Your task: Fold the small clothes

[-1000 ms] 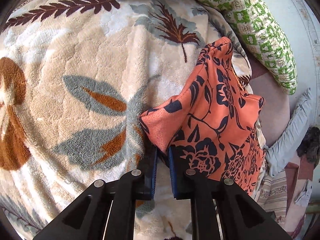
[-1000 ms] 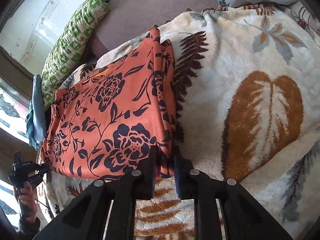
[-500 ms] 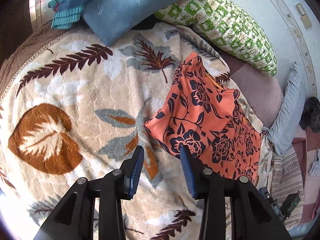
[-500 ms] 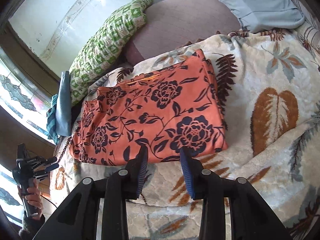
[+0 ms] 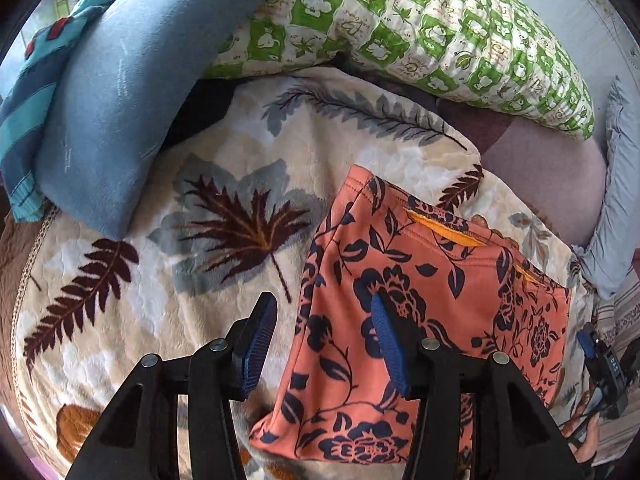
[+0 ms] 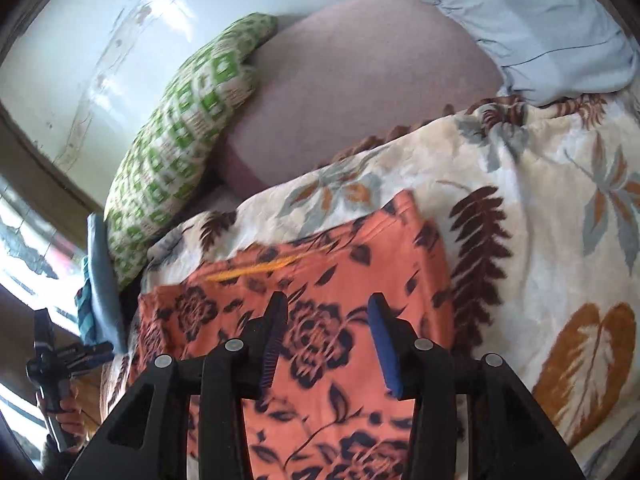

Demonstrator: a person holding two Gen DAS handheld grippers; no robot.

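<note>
- Two grippers hang over a bed, and both have their jaws wide apart with nothing between them
- The left gripper (image 5: 322, 336) is above the edge of the orange cloth (image 5: 420, 292), with one blue pad over the cloth and the other over the blanket
- The right gripper (image 6: 328, 332) is above the middle of the same cloth
- The orange cloth has dark blue flowers on it and lies folded and flat on the blanket (image 5: 224, 184)
- The blanket is fluffy and cream, with big brown, grey and orange leaves, and it covers most of the bed
- A green and white pillow (image 5: 420, 24) lies at the far end of the bed, next to a pale wall (image 6: 100, 40)
- A blue pillow (image 5: 108, 92) lies beside the green one, and a striped teal cloth (image 5: 28, 92) is under its far side
- A dusty pink cushion (image 6: 352, 92) sits past the blanket edge, with a light blue pillow (image 6: 540, 20) touching it
- Bright window light shows at the left of the right camera's view
</note>
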